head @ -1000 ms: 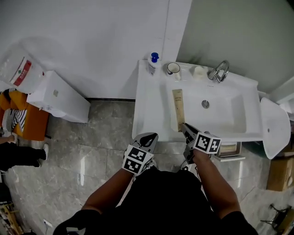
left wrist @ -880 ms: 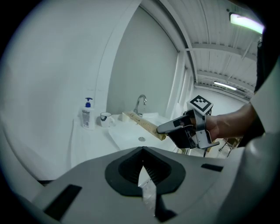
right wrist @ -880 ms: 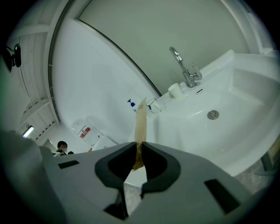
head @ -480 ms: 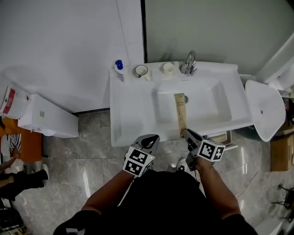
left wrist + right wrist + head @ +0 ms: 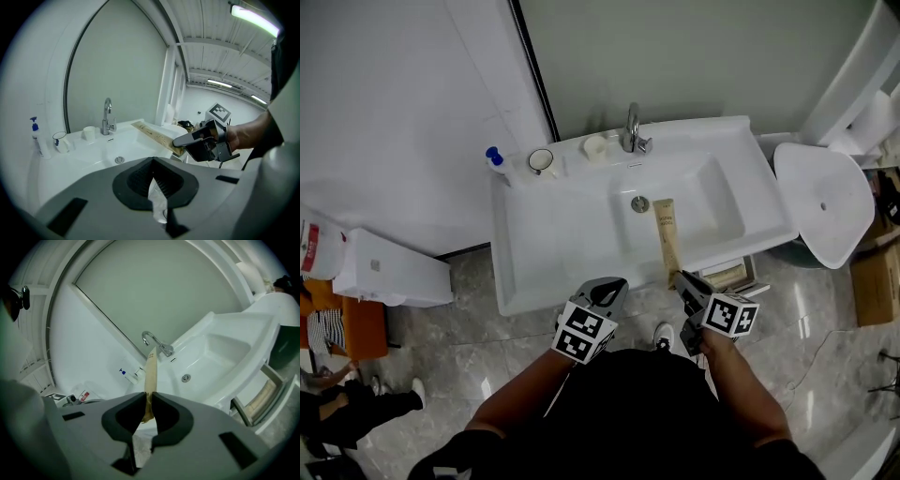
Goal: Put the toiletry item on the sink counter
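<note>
My right gripper (image 5: pixel 682 279) is shut on the near end of the toiletry item, a long flat tan tube (image 5: pixel 667 238). The tube sticks out over the front rim of the white sink counter (image 5: pixel 546 246) and ends beside the drain (image 5: pixel 640 203). In the right gripper view the tube (image 5: pixel 150 373) rises from between my jaws (image 5: pixel 149 401) toward the faucet (image 5: pixel 157 344). My left gripper (image 5: pixel 610 287) hangs shut and empty just before the counter's front edge; its own view shows the jaws (image 5: pixel 152 161) together, with the right gripper (image 5: pixel 180 140) and the tube (image 5: pixel 150 132) off to the right.
A blue pump bottle (image 5: pixel 495 161), a mug (image 5: pixel 542 161) and a small white cup (image 5: pixel 595 146) stand along the counter's back by the faucet (image 5: pixel 633 131). A white toilet lid (image 5: pixel 825 202) is at the right, a white box (image 5: pixel 394 272) at the left, and a shelf (image 5: pixel 731 277) under the sink.
Both grippers have swung sideways along the sink with the tube still held. The tube's tip has gone from the basin's left wall to just right of the drain. Neither gripper's jaws changed.
</note>
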`<state>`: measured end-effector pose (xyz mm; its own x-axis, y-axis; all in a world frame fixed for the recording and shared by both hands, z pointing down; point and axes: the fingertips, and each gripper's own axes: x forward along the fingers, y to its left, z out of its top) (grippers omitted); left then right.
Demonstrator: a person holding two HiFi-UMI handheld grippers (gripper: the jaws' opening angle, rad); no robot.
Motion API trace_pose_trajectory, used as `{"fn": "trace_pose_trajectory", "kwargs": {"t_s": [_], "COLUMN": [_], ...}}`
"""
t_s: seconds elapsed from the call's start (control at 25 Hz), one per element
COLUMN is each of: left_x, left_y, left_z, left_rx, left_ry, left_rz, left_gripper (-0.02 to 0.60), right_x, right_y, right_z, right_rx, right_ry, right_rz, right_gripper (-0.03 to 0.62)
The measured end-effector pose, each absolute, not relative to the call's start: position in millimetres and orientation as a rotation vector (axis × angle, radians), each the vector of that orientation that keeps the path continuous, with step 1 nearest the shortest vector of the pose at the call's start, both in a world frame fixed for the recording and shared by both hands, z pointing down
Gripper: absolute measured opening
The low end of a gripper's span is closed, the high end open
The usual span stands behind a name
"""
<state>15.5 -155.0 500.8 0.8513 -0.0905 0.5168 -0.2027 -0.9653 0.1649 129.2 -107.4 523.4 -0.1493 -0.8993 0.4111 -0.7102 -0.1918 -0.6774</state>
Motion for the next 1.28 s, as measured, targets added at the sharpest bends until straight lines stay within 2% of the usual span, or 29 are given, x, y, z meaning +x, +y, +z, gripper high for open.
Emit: {"fn": "trace_pose_trajectory", "kwargs": {"t_s": [0.8, 1.28], "left_x": [135, 191], "left_y": [-93, -58], "left_z": [527, 545], "left_rx": [2.829, 2.814], "left_ry": [-0.034, 0.014], "left_rz": [0.898, 0.97], "left_gripper": [0.0, 0.0], "right_x": [284, 364], "right_y": [24, 151], "right_z": [580, 659], "right_rx": [-2.026, -2.085], "right_ry": [1.349, 0.93], "right_rz": [-1.255, -1.357], "right_gripper": [0.035, 0.035]}}
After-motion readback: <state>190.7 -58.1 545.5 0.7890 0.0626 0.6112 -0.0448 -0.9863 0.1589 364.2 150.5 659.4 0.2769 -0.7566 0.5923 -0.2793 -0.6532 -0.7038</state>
